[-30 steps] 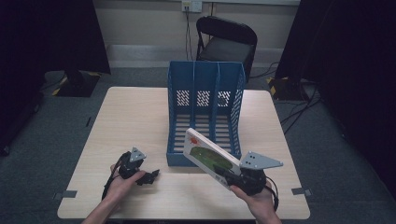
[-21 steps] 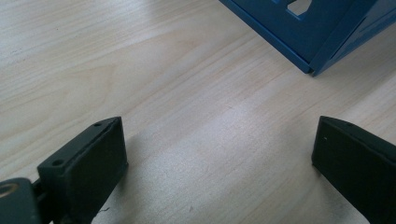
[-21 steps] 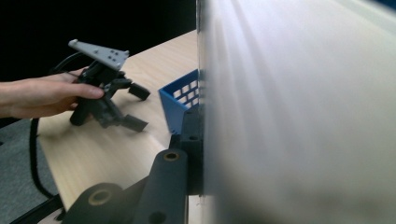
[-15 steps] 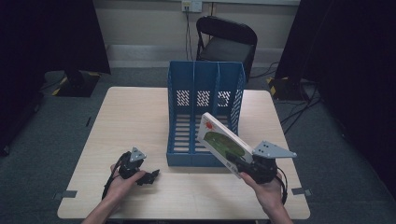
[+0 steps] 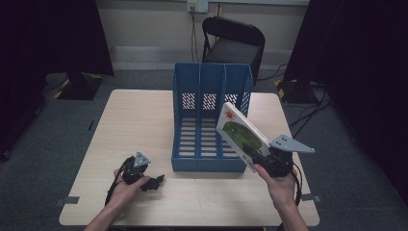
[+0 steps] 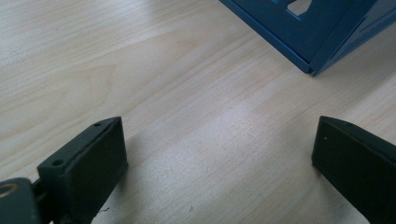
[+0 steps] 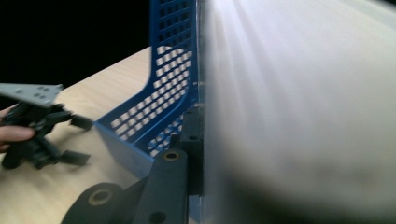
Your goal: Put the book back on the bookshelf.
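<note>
Right tongs (image 5: 260, 159) clamped on a picture book (image 5: 240, 134), tilted, raised at the blue file rack's (image 5: 211, 86) right edge; not yet slotted into a compartment; left tongs (image 5: 153, 182) open, empty, resting on the table (image 5: 139, 120).

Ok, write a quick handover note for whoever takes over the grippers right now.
Right gripper: shut on the book, held tilted in the air at the right front of the blue file rack.
Left gripper: open, holding nothing, low over the table left of the rack's front.
Done: book picked up and brought to the rack.
Left: stand the book in one of the rack's slots, all three look free, then let go. Nearest is the right-hand slot.
</note>
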The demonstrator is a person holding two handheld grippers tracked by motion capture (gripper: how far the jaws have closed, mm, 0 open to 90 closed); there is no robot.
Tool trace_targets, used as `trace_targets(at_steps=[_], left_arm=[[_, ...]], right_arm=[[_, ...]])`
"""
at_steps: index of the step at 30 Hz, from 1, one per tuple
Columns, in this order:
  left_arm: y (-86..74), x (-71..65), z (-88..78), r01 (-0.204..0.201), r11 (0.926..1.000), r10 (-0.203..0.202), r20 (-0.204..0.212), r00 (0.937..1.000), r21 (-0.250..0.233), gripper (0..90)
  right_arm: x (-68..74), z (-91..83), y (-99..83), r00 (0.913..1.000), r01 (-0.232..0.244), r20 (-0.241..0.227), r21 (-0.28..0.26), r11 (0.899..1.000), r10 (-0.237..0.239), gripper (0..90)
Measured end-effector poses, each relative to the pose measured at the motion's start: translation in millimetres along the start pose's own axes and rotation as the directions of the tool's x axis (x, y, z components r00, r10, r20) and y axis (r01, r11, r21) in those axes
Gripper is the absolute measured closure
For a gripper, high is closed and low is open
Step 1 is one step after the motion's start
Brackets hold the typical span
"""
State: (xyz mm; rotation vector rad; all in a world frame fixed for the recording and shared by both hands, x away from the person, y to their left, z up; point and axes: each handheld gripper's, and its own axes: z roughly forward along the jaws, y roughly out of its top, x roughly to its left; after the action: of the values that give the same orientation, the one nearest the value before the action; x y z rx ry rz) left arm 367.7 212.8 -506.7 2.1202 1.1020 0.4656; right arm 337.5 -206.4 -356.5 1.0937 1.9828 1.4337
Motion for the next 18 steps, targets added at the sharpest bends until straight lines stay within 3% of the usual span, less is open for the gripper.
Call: trace_targets(at_steps=[6,11,18], left_arm=[[0.0,0.0,0.1,0.0,1.0,0.0,0.0,1.0,0.0,2.5],[0.1,-0.1,0.2,0.0,1.0,0.0,0.001,1.0,0.001,2.3],[0.1,-0.1,0.2,-0.001,1.0,0.001,0.002,1.0,0.001,2.2]], right_arm=[[-7.0,4.7,1.3,0.998,-0.032,0.055,-0.001,0.999,0.032,76.7],[-16.3,14.3,1.5,0.9901,-0.071,0.122,-0.003,0.997,0.071,76.7],[-20.8,33.5,1.3,0.9786,-0.065,0.196,0.011,0.998,0.062,76.6]])
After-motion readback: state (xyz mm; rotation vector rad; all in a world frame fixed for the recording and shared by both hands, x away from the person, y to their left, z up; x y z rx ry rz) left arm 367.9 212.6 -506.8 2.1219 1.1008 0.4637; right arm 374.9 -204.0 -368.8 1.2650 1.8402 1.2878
